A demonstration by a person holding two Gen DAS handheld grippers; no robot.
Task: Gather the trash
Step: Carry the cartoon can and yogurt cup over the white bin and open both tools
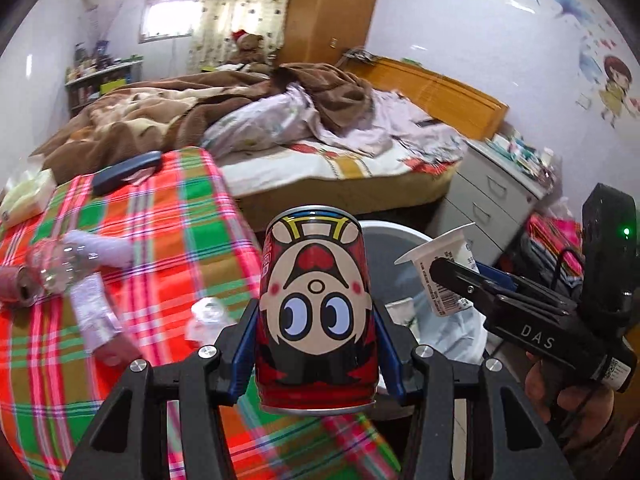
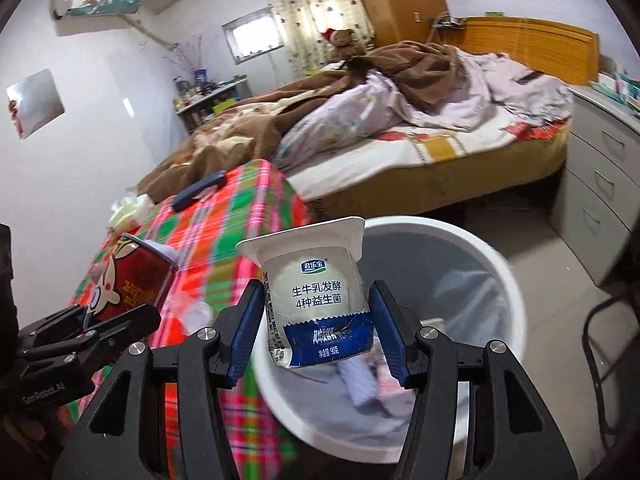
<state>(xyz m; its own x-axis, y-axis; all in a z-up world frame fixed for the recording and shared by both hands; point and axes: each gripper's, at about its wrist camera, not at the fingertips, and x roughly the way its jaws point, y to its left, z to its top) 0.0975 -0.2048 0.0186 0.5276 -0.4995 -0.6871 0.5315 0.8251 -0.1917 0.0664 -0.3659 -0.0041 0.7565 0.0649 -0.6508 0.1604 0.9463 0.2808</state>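
The left gripper [image 1: 316,320] has its jaws clenched on a red cartoon-face drink can [image 1: 316,312] above the plaid surface [image 1: 168,240]. The right gripper [image 2: 316,320] grasps a white plastic yogurt cup [image 2: 316,296] over the round white trash bin [image 2: 500,264], which holds crumpled wrappers.

Left gripper [image 1: 316,344] and right gripper [image 2: 316,328] — jaws clamped, angled down.

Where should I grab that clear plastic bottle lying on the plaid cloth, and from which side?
Judging from the left wrist view, the clear plastic bottle lies on its side on the plaid tablecloth, beside a pink can. Come down from above and close across its ribbed middle, jaws straddling the width. The round body would likely roll if pushed sideways.
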